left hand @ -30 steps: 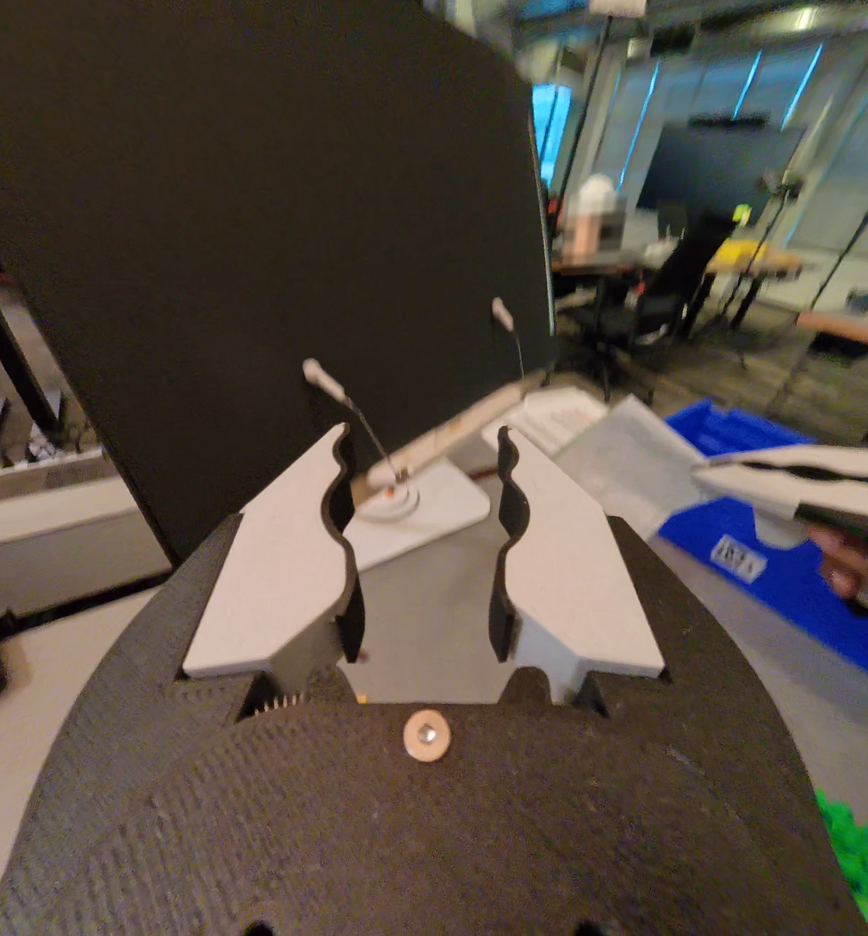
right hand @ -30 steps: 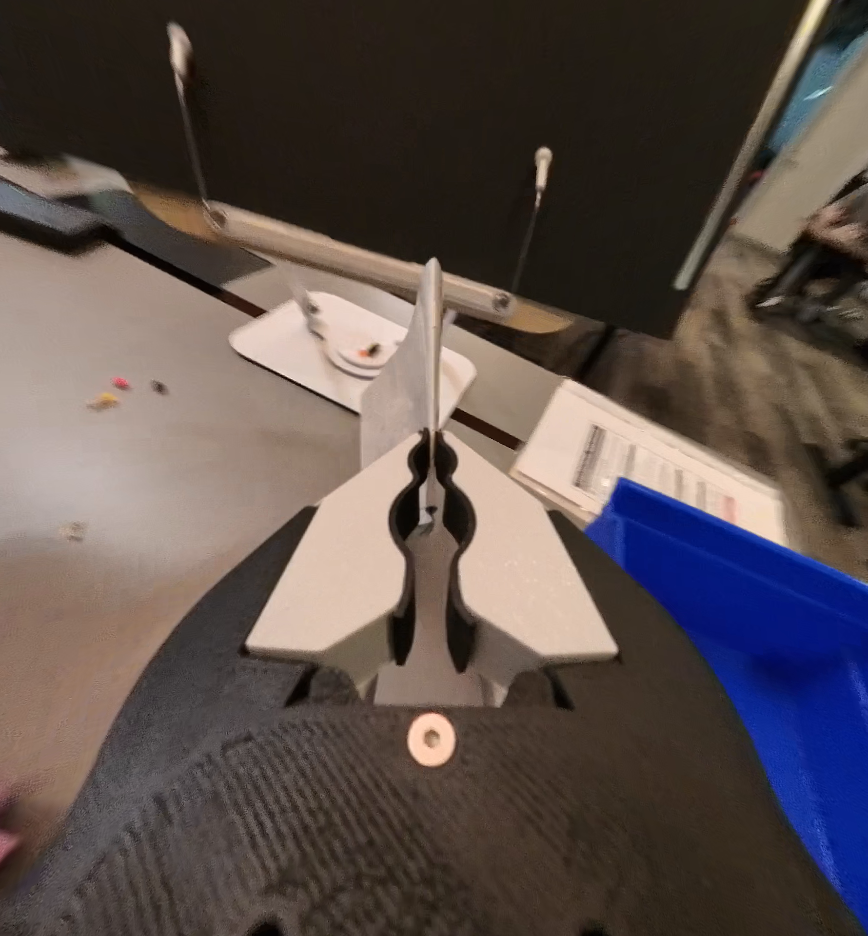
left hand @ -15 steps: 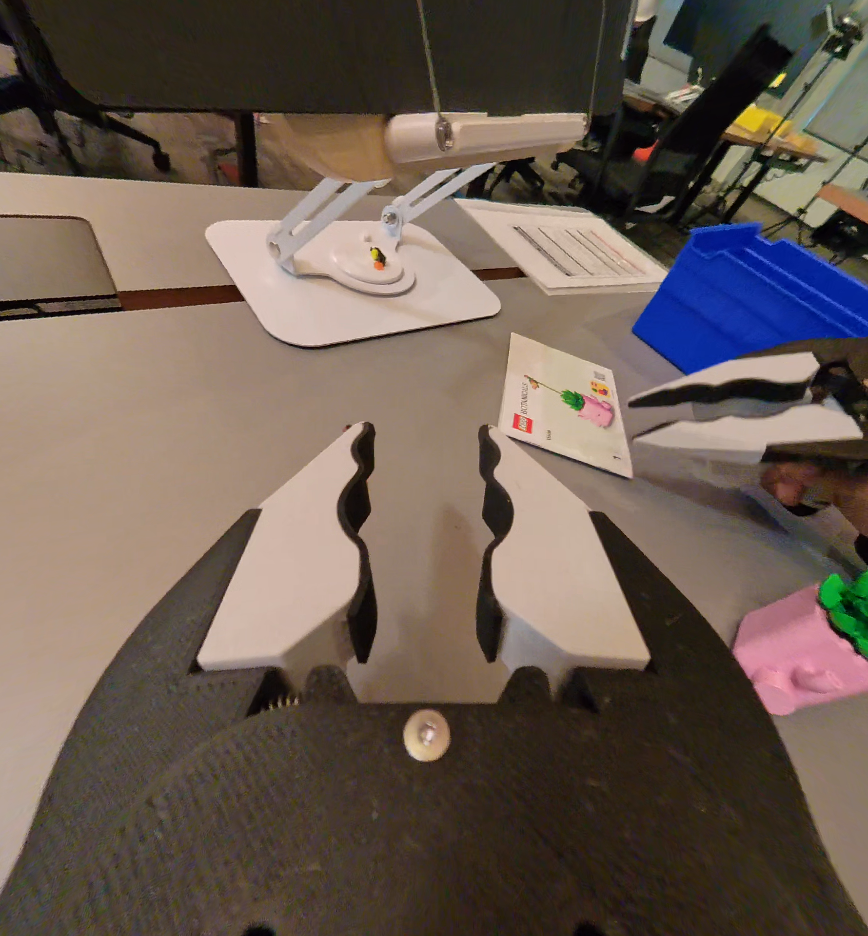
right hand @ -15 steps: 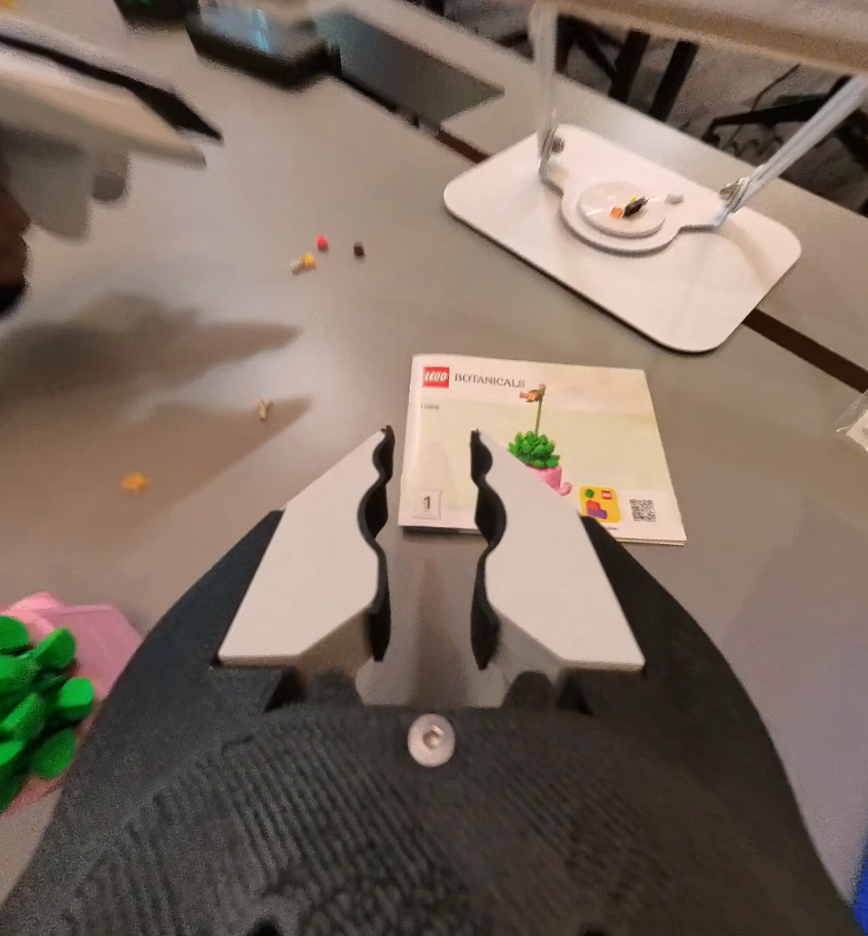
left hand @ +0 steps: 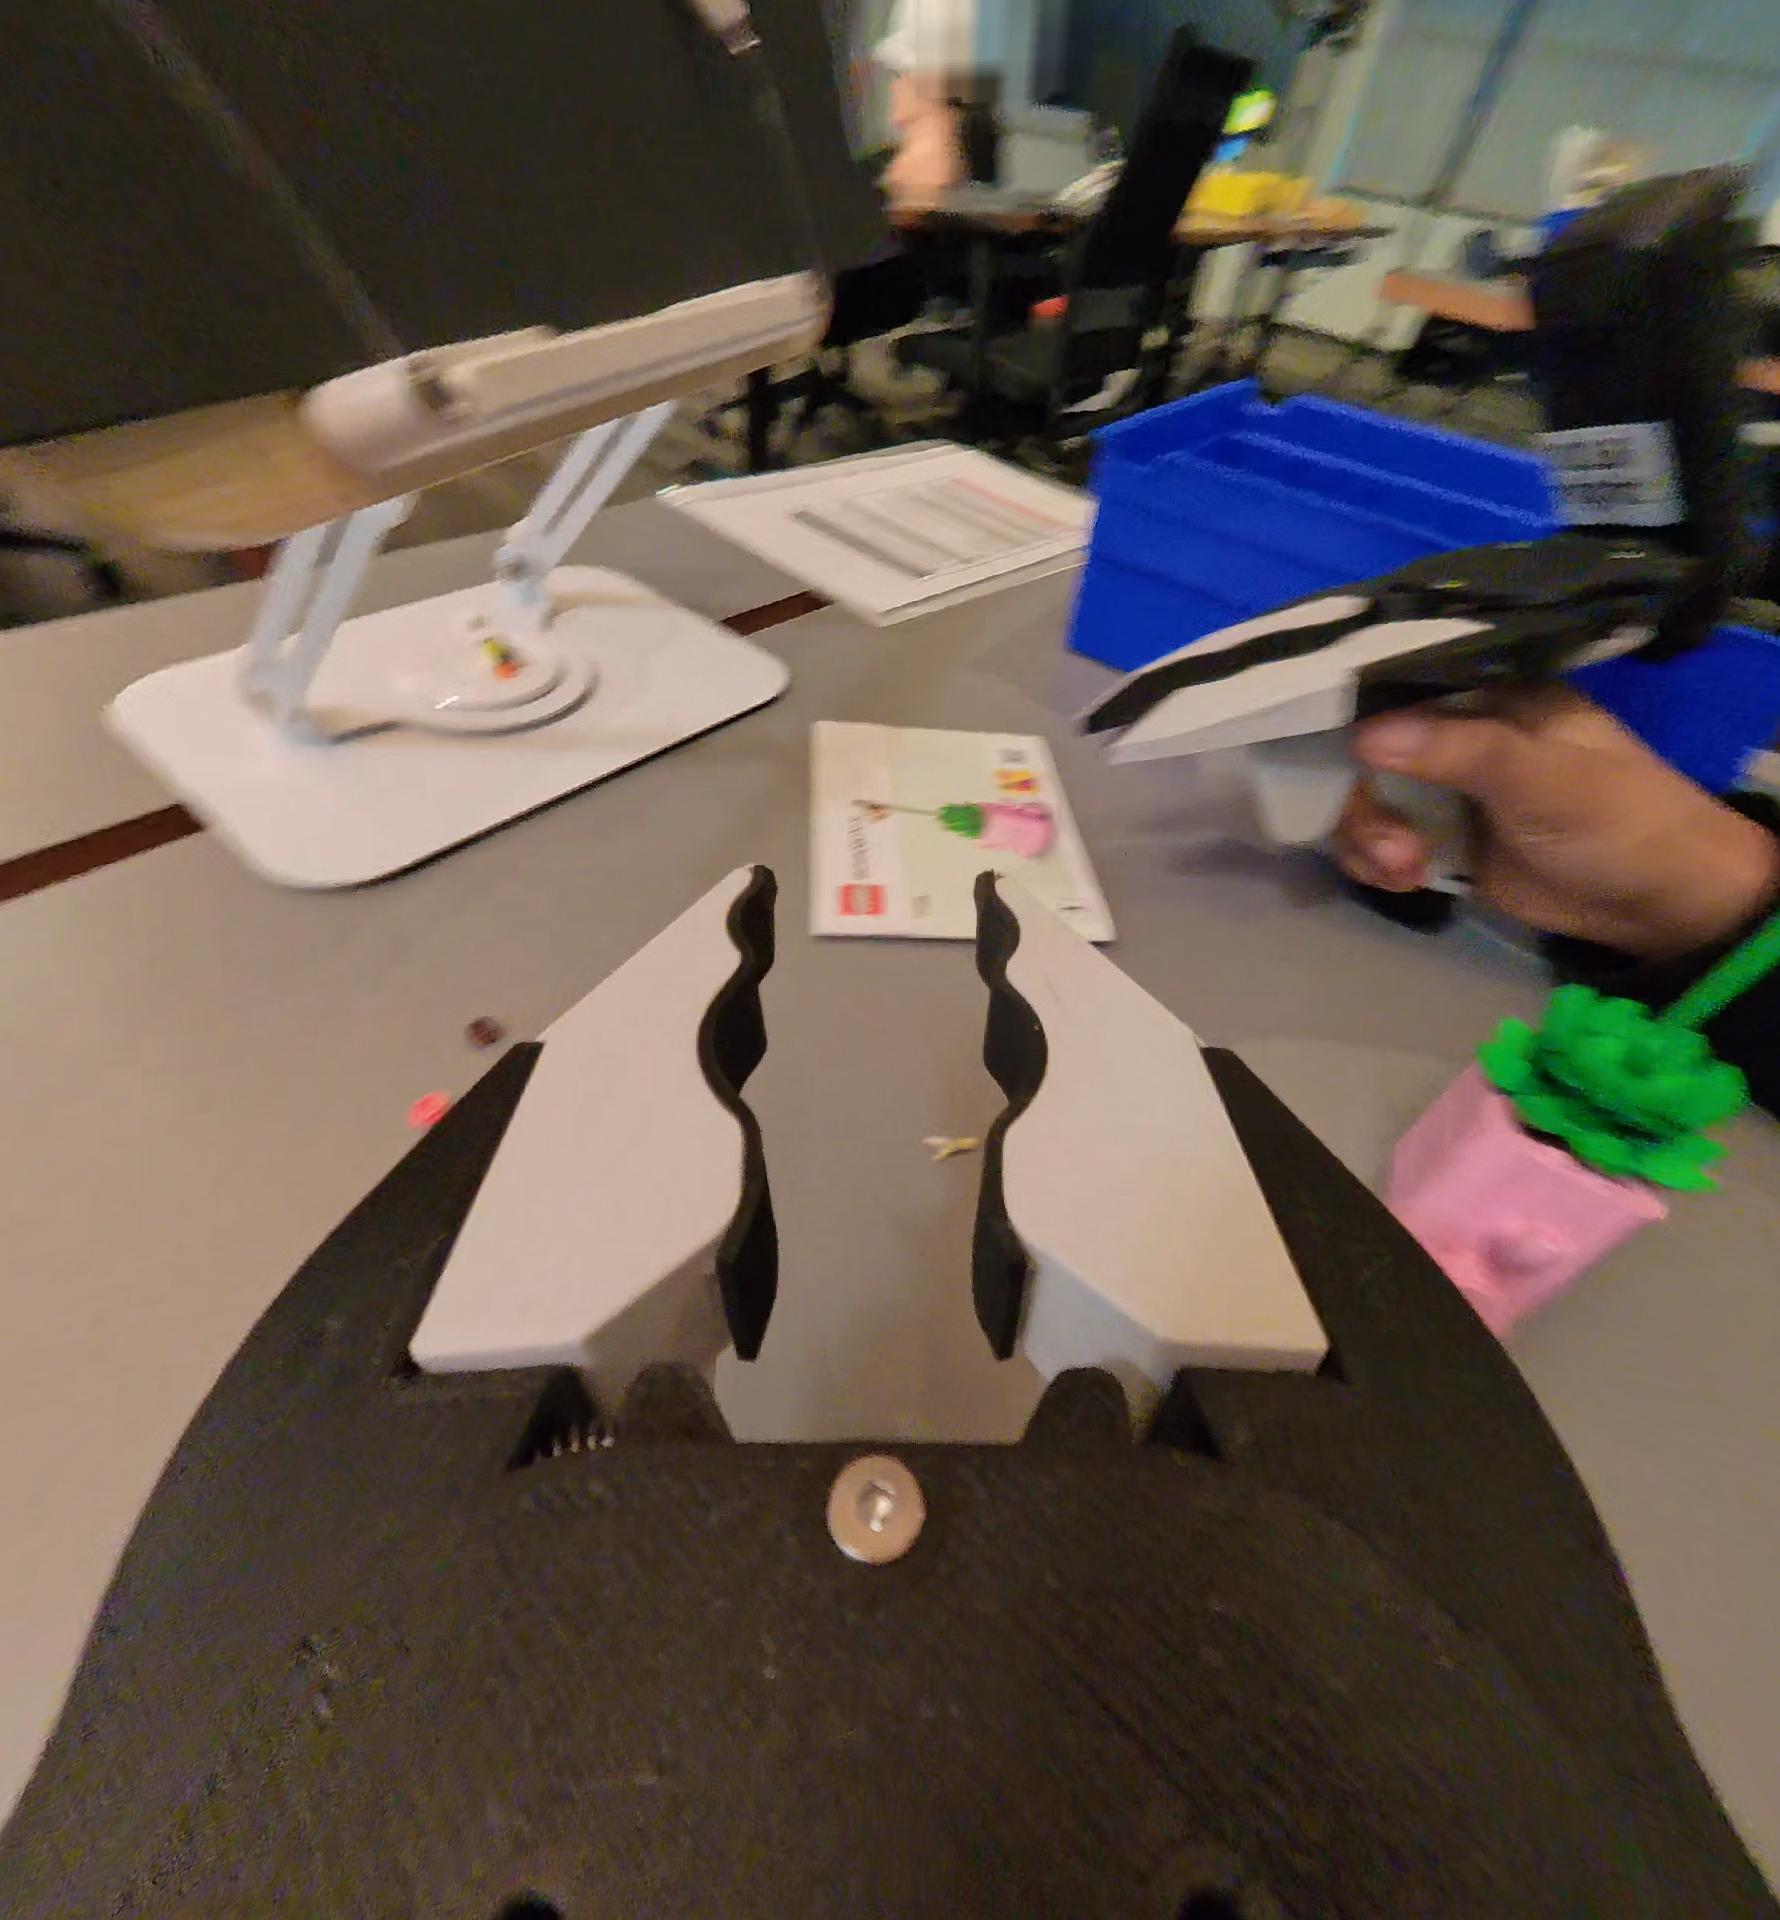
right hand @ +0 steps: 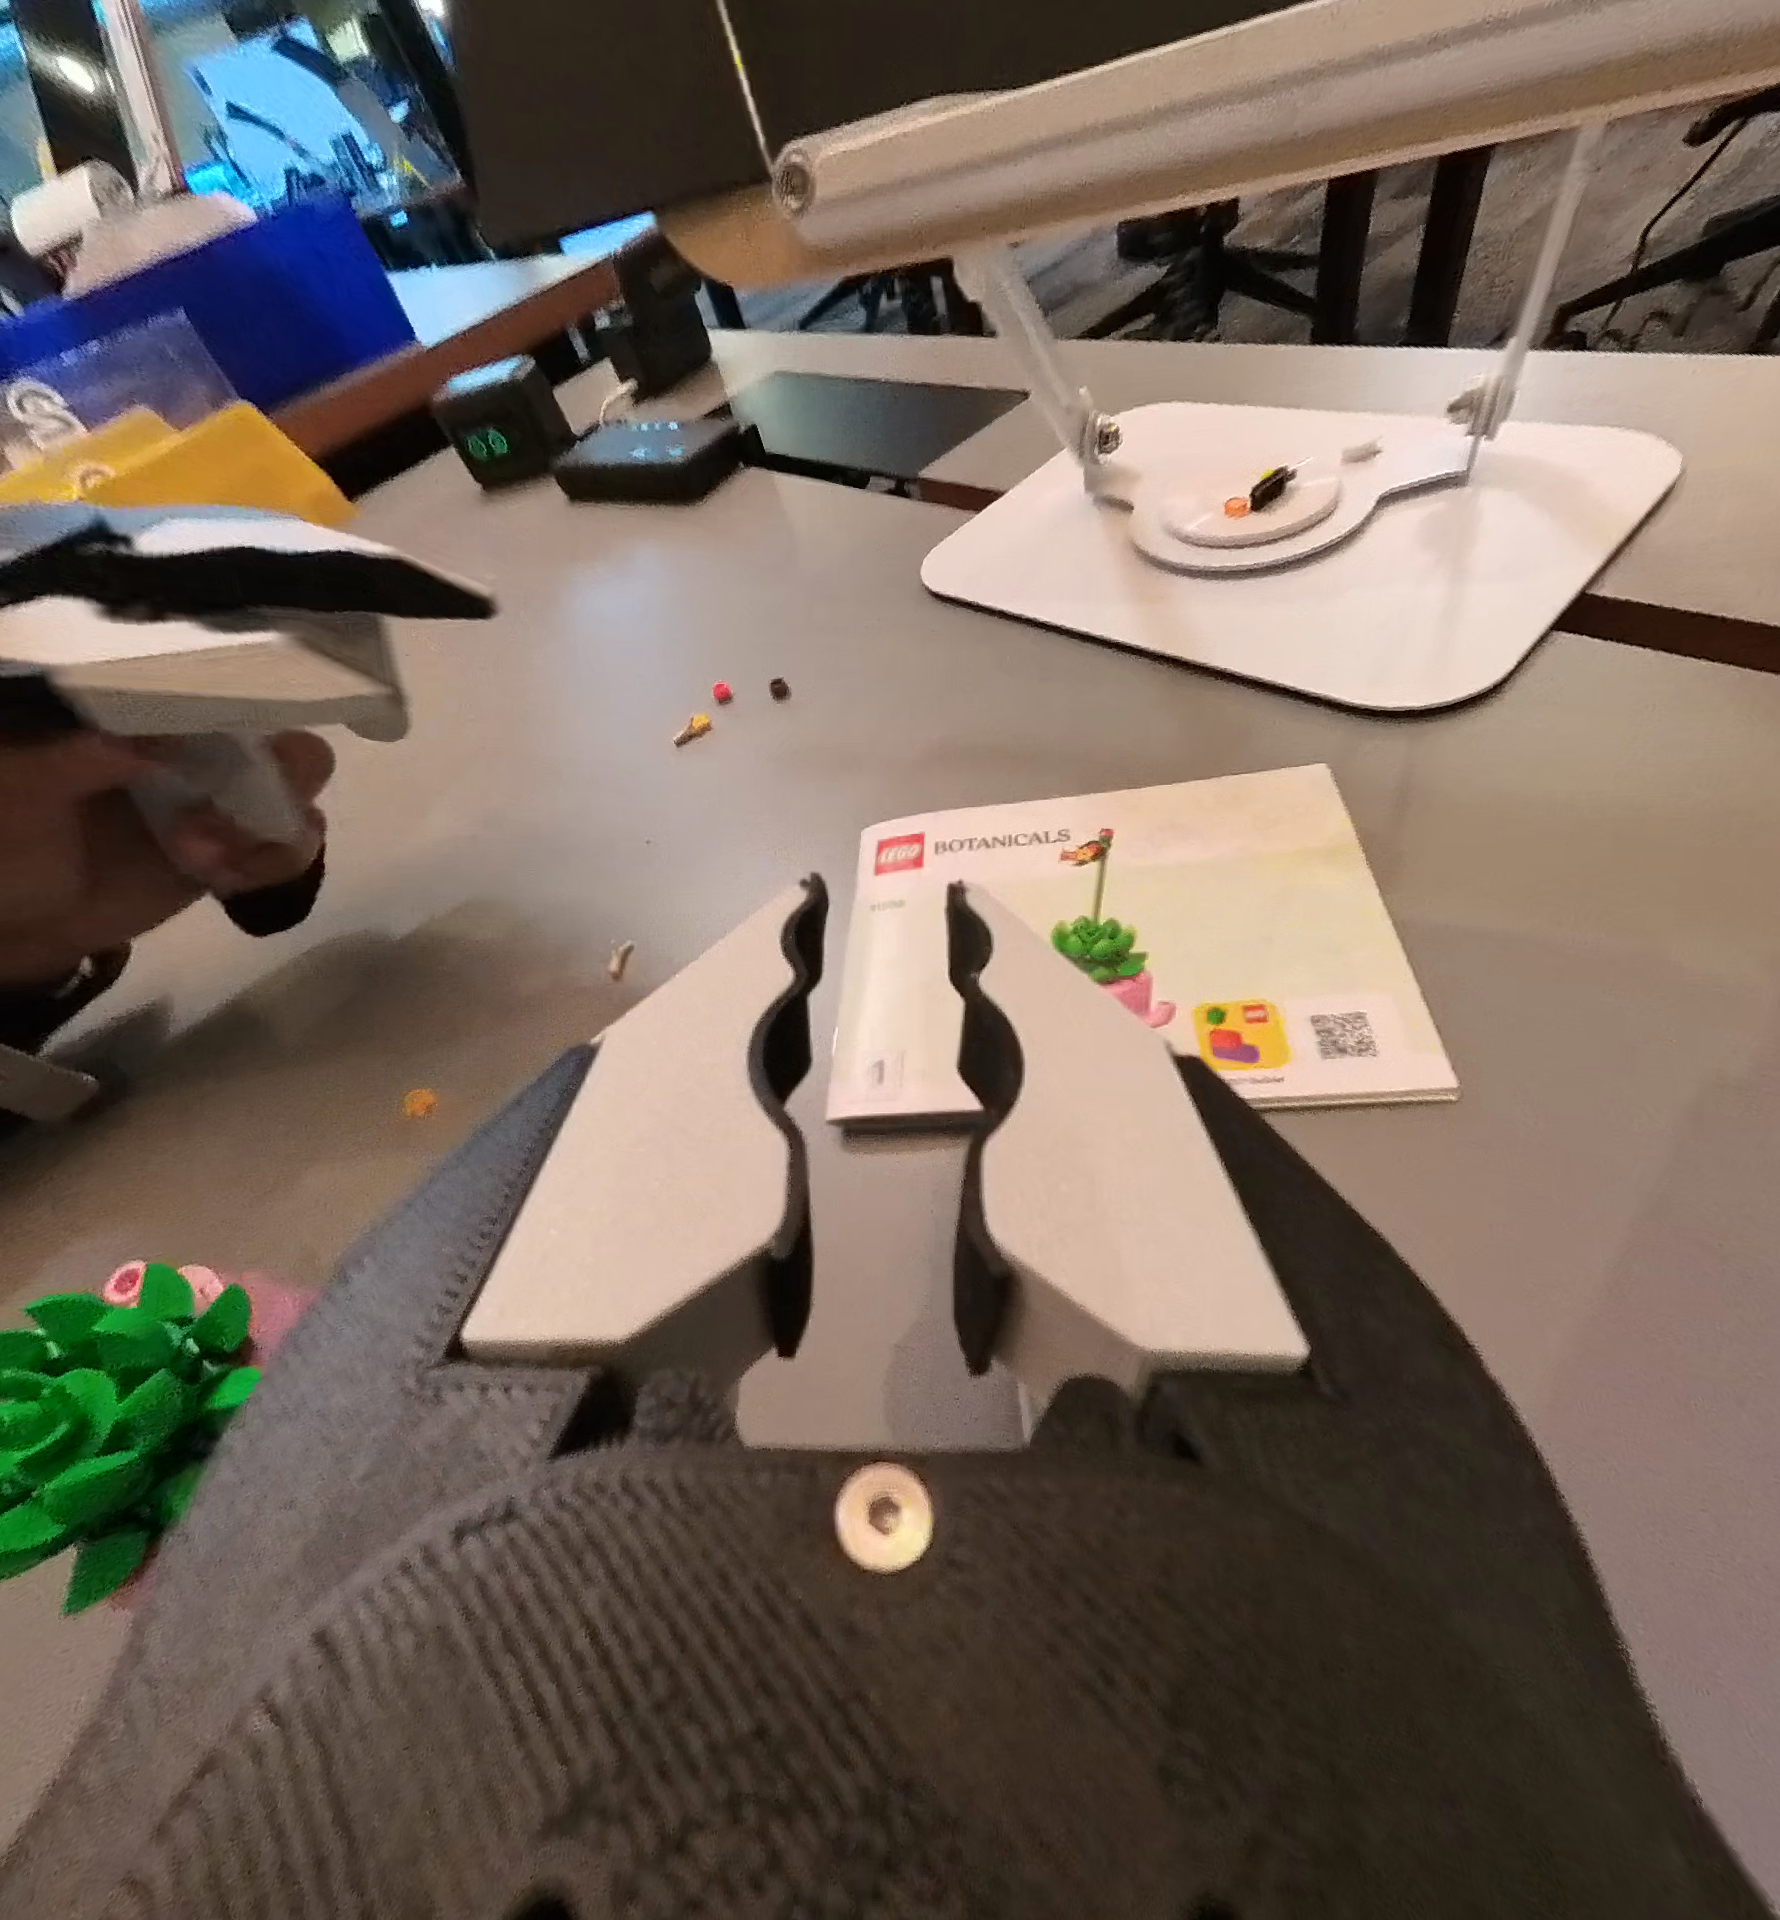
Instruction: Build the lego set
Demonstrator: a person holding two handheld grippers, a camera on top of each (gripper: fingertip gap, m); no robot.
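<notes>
Your left gripper [left hand: 873,883] hangs above the grey table [left hand: 242,1091] with its jaws spread wide and nothing between them. In the left wrist view the lego plant [left hand: 1551,1143], a pink pot topped with green leaves, stands at about 3 o'clock from those jaws, well clear of the right-hand finger. The instruction booklet [left hand: 953,831] lies flat at 12 o'clock, just past the fingertips. A tiny pale piece [left hand: 950,1144] sits on the table in the gap between the fingers; a small red piece [left hand: 427,1110] and a dark piece [left hand: 484,1031] lie at 10 o'clock beside the left-hand finger.

Your right gripper [right hand: 884,891] is also empty, its jaws parted with a narrower gap. In the right wrist view the booklet lies at 12 to 1 o'clock, its near corner showing between the fingers. The lego plant is at 8 o'clock, beside the gripper body and outside the jaws. An orange piece [right hand: 418,1101] lies at 9 o'clock, and loose bits [right hand: 725,694] are scattered at 11 o'clock. The white stand [right hand: 1385,613] rests at 1 o'clock on the far side of the table, and a blue bin [left hand: 1281,520] stands at 1 o'clock in the left wrist view.
</notes>
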